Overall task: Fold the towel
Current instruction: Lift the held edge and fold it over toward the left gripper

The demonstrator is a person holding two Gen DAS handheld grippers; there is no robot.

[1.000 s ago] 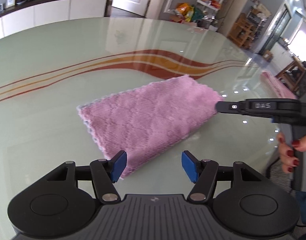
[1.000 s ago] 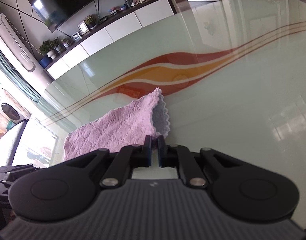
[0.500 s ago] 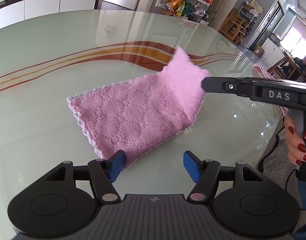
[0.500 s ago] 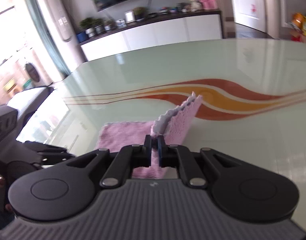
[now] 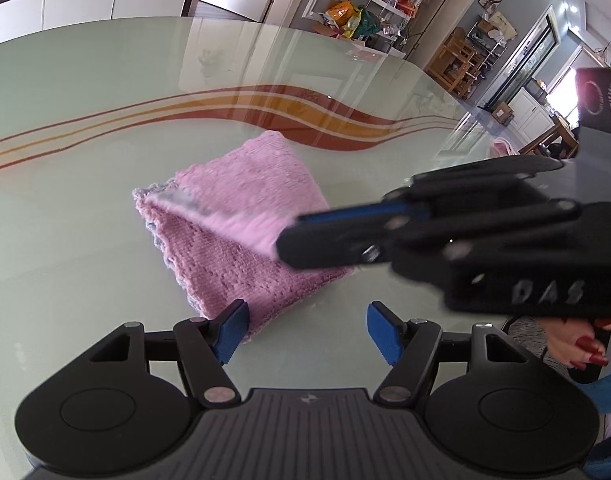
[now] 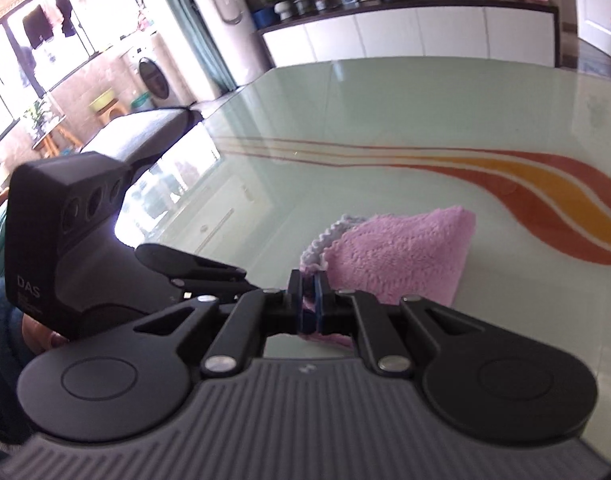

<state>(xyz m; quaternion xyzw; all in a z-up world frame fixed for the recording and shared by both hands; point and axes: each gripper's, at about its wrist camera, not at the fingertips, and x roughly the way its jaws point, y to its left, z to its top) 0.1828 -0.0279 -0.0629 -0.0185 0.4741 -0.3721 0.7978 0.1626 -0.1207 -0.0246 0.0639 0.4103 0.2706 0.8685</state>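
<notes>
The pink towel [image 5: 241, 240] lies partly doubled over near the middle of the glass surface [image 5: 85, 92]. The right gripper [image 6: 308, 304] is clamped on its raised edge. The left gripper [image 5: 305, 330], jaws apart and just widened, hovers at its nearest corner, gripping nothing.

The towel [image 5: 241, 216] is a soft pink, with a diamond-ish knit texture on the lower layer and a pale bluish-white scalloped trim along the edge. The table [image 5: 85, 92] is glossy pale green glass with a wavy stripe running across it in dark red, orange-yellow and white lines. Both grippers are matte black; the left gripper [image 5: 307, 332] has bright blue pads, and the right gripper [image 6: 310, 304] has blue pads too. Red nail polish shows on the hand [image 5: 577, 344].
</notes>
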